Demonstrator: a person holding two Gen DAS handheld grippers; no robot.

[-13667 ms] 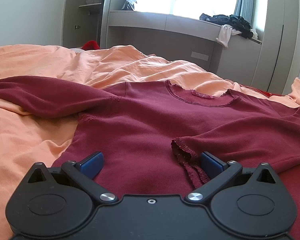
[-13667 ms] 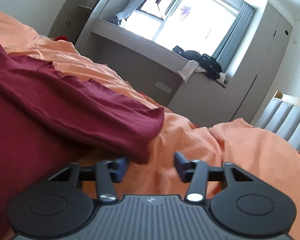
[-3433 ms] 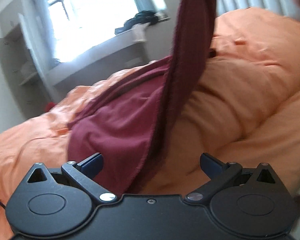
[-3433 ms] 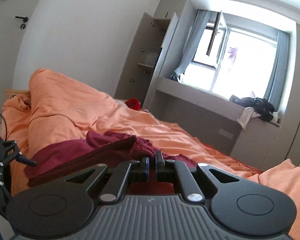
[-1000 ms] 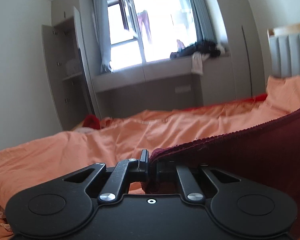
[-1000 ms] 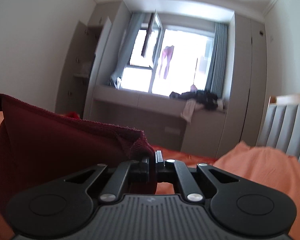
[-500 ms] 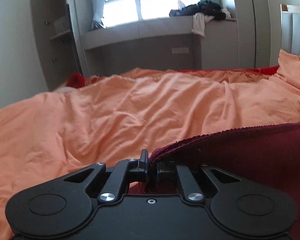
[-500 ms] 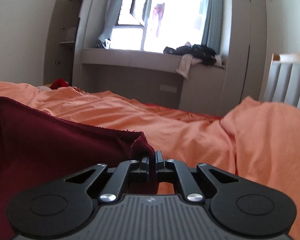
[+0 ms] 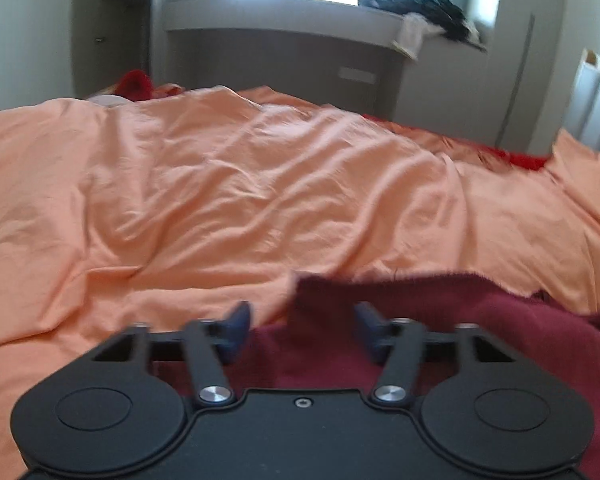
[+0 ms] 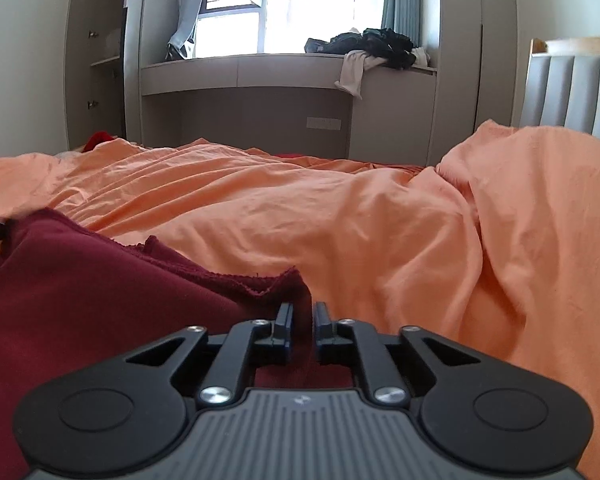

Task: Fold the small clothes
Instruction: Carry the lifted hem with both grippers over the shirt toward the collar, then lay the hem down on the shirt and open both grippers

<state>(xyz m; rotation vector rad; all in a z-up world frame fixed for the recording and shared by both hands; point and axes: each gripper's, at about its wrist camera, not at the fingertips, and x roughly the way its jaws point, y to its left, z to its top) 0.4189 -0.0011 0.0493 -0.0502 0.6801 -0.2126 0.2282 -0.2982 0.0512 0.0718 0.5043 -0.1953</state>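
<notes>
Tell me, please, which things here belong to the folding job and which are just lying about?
Job: dark red knit top; left gripper; right gripper.
Lying about: dark clothes pile on window ledge; bright red cloth beyond the orange duvet.

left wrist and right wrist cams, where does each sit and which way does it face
Left wrist: on the left claw, tilted down across the orange bedding toward the window bench; jaws open over the maroon top.
Right wrist: on the right claw, facing the same bench; jaws just parting around the top's corner.
Shared: top, bedding, dark clothes pile.
</notes>
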